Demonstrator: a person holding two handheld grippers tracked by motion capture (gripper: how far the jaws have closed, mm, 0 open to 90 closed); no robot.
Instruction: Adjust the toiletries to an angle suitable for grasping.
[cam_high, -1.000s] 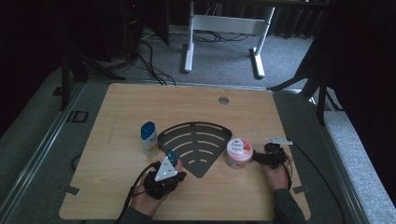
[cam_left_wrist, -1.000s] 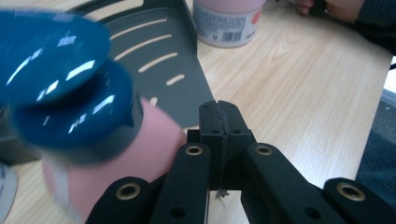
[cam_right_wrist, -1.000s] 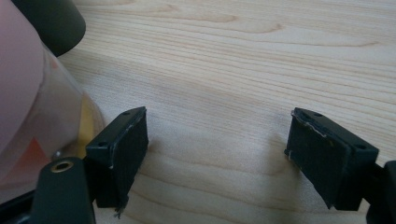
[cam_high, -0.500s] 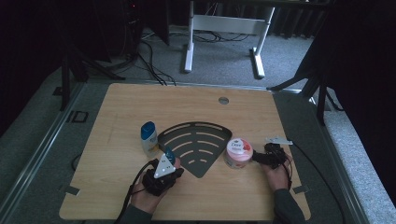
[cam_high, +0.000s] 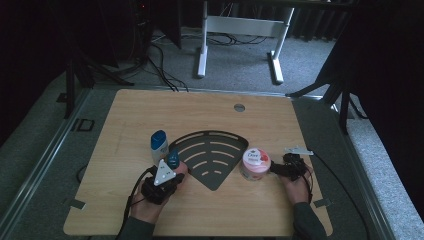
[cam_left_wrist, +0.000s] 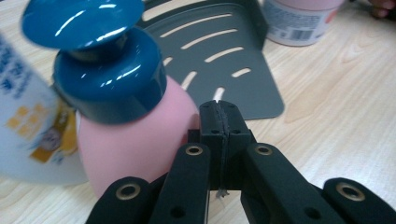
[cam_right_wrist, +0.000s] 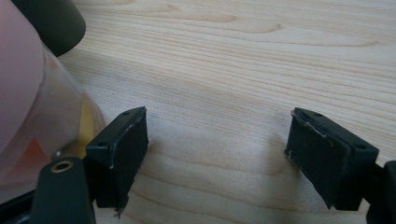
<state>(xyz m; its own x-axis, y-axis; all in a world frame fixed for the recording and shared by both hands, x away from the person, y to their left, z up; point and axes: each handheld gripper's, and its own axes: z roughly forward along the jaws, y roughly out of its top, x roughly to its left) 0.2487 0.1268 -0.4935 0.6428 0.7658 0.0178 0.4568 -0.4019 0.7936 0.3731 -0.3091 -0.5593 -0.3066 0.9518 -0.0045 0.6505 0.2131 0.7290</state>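
My left gripper (cam_left_wrist: 219, 122) has its jaws pressed together, empty, with the pink bottle (cam_left_wrist: 140, 140) touching its left side, just left of the tray (cam_high: 212, 159). My right gripper (cam_right_wrist: 217, 154) stands apart, the jar (cam_high: 254, 163) just beside it, right of the tray. The jar's lid reads "Dove", I think. A white bottle (cam_high: 159, 141) stands behind the pink one.

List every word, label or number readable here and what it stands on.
"Dove": lid of the pink jar.
Jar's side label with barcode: too small to read.
White bottle label: blurred, unreadable.
Pink bottle with teal cap: no text visible.
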